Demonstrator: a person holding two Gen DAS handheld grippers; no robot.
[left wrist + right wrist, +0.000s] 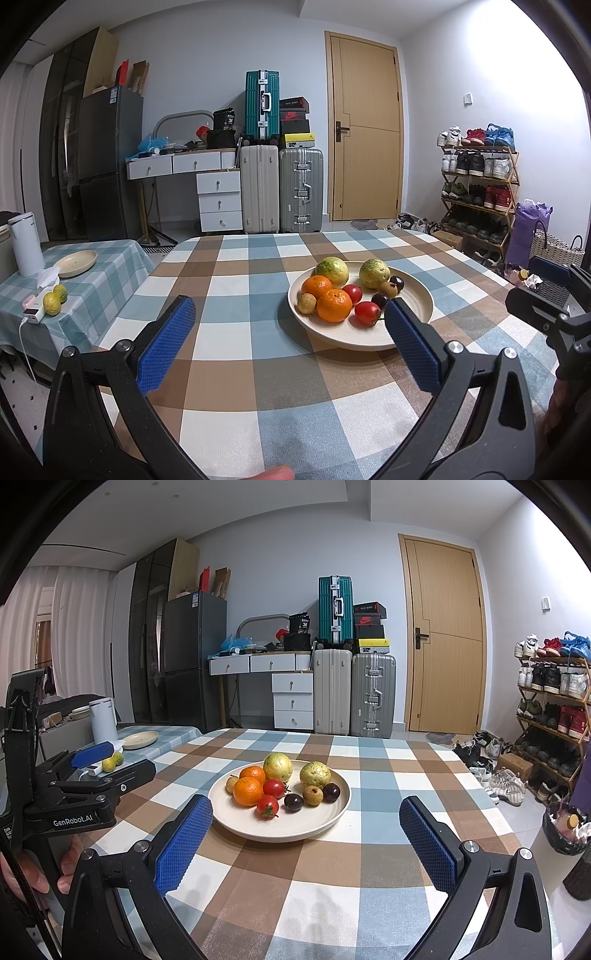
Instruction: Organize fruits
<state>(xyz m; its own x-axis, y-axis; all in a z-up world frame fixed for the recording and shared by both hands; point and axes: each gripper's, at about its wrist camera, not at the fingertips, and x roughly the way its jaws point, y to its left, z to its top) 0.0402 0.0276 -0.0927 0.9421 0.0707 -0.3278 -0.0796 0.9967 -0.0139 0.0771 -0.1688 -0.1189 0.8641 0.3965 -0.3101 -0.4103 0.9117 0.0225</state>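
Observation:
A cream plate (413, 332) (325, 821) sits on the checked table and holds two oranges (333, 305) (248, 791), two green guavas (332, 271) (277, 767), two red tomatoes (366, 313) (273, 788), dark plums (294, 802) and small brown fruits (313, 795). My left gripper (290, 314) is open and empty, just left of and before the plate. My right gripper (306, 814) is open and empty, in front of the plate. The left gripper also shows at the left of the right wrist view (96, 755).
A lower side table (110, 254) at the left carries an empty cream plate (75, 263) (140, 740), two yellow-green citrus fruits (51, 303) (109, 764), a white kettle (26, 245) and a power bank (31, 314). Suitcases, a desk and a shoe rack (476, 192) stand beyond.

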